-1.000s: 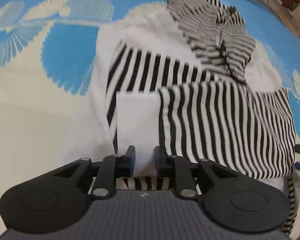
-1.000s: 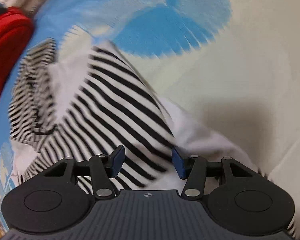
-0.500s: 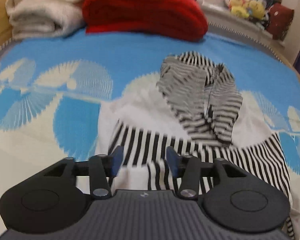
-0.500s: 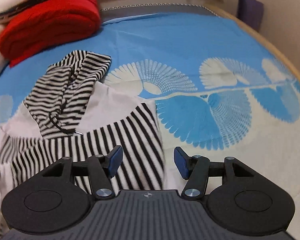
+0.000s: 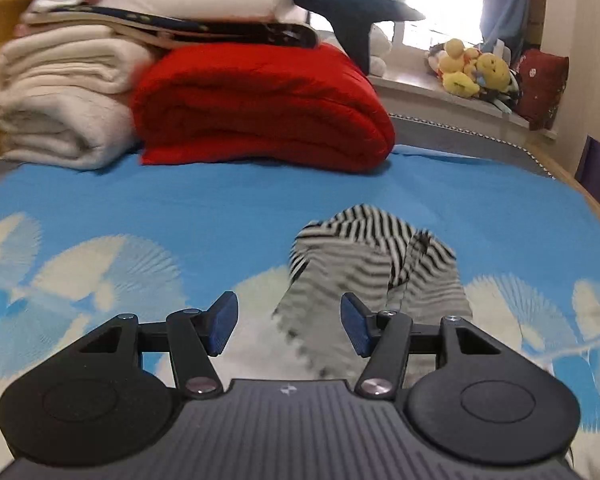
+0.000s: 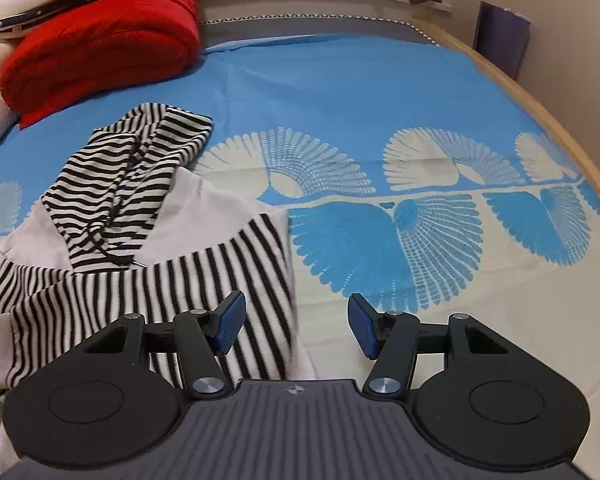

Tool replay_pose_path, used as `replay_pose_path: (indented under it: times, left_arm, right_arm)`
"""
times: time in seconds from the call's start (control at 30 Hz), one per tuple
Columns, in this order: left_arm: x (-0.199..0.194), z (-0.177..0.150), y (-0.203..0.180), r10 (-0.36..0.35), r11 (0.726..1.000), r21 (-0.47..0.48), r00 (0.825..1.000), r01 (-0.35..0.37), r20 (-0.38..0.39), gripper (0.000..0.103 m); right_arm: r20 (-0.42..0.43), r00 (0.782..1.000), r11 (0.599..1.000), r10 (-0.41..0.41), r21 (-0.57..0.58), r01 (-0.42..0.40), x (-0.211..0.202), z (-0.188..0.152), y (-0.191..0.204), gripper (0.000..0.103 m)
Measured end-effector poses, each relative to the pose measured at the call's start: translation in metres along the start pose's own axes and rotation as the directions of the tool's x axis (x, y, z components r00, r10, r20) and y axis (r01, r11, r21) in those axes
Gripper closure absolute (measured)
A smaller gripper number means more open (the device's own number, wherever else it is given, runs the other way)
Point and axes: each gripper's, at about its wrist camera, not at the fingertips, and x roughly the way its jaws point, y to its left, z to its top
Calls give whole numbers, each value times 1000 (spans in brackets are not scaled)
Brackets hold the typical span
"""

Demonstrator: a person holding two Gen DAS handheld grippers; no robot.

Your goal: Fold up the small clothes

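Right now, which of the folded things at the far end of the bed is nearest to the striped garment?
The red blanket. It lies just beyond the striped garment, with only a strip of blue sheet between them. The cream blankets sit farther left.

You see the black-and-white striped hooded top (image 6: 148,264) lying flat on the bed, sleeves folded across its white body, hood crumpled above.

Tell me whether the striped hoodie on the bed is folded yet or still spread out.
Partly folded. The striped hoodie has both striped sleeves folded across its white body, hood still extended toward the red blanket; no further fold shows.
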Motion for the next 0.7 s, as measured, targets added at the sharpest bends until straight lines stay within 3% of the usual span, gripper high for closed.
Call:
replay_pose_path:
  times: [0.03,0.1,0.2,0.43,0.57,0.7]
  left_arm:
    - [23,11,-5,-3,1000,23,1000,4,-7,45]
    - [67,29,-13,-22,998,61,999,24,-41,80]
    - [127,50,-19,-41,996,77,997,46,-64,90]
    - [233,90,-23,-21,1000,-18,994,19,-109,85]
    - [281,98,-22,13,998,-61,982,-25,-187,61]
    - [315,94,-25,-12,997,-72,964,-7,-266,60]
  right_arm:
    - [-3,1000,1000,-4,2,4,1,0,-3,44]
    - [-11,1000,1000,-2,13,2,4,0,-8,44]
    - [-13,1000,1000,-5,24,5,7,2,-13,44]
    - [-38,999,999,-28,30,29,22,2,-20,44]
    - [-48,998,999,-44,22,45,28,1,-23,44]
    - [-49,996,997,-70,21,72,32,1,-28,44]
